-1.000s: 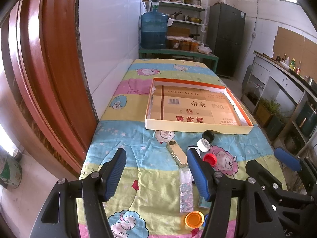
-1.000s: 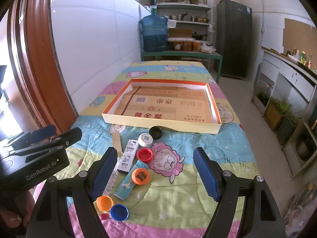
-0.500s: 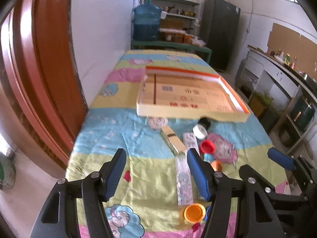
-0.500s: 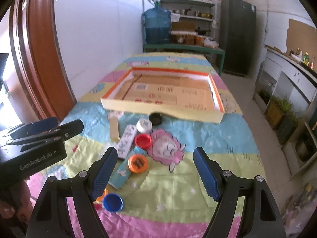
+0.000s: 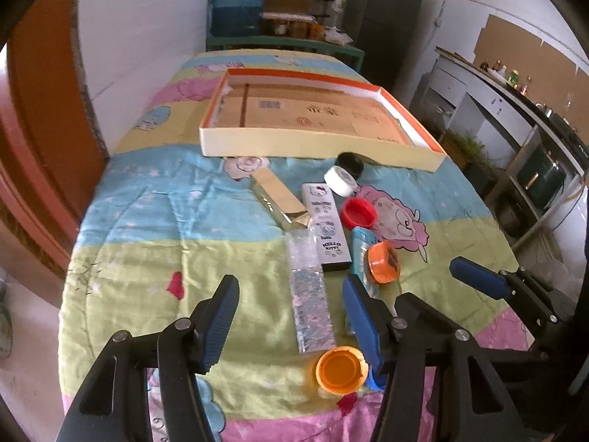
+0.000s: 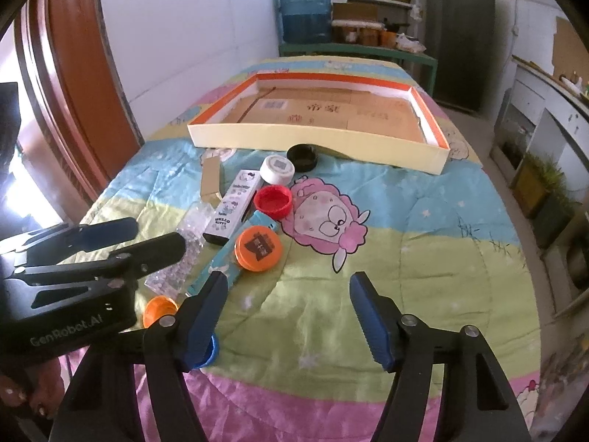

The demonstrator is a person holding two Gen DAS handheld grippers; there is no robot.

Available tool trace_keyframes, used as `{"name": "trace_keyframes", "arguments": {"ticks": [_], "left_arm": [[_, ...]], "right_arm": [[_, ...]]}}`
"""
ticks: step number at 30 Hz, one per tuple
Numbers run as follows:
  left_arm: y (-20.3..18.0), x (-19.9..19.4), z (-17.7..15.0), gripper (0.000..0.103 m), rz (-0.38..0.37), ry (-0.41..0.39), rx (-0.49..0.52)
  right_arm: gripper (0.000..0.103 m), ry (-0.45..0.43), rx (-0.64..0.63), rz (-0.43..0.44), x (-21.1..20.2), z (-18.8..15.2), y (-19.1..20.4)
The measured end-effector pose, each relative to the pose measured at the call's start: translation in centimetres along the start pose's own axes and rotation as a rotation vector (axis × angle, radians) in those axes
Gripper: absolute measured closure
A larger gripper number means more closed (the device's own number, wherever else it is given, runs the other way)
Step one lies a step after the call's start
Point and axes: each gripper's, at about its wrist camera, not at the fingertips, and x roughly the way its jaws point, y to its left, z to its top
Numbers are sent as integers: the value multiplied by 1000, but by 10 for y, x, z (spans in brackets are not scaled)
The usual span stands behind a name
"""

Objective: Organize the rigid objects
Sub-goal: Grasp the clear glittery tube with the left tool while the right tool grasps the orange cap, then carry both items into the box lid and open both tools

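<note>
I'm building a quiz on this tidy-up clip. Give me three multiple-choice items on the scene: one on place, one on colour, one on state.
1. Where does the black cap lie?
A. inside the tray
B. on the cloth by the tray's near wall
C. on the floor

2. What colour is the tray rim?
A. orange
B. green
C. black

3. What does the tray hold?
A. caps
B. boxes
C. none of the loose items

Key: 1 B, it sits just outside the wall; 2 A, an orange edge runs around it; 3 C, only the printed bottom shows.
</note>
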Motion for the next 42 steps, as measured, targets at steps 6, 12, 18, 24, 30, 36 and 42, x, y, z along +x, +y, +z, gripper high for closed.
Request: {"name": "trace_keyframes", "arguments": {"ticks": [6,12,18,24,30,36,42], "left_arm": [[2,16,1,60,-24,59,-23],[9,14,0,76,-32,48,-34],[19,13,0,82,-70,46,-66],[20,12,-1,83,-76,42,-60],[19,8,-2,83,-73,36,-59],[19,2,2,83,-74,14,-57],[19,-7,9,83,-75,-18,-50]], "right_arm": [[34,15,-5,-7,4,-1,-2],[40,19,-3,35,11,2,1],[42,8,32,103,18,14,-1],[73,31,74,164,31,21,-5],[73,25,64,166,29,20,-3],[73,-8,51,155,20,21,-3],[73,-30,45,149,11,26,-4]]}}
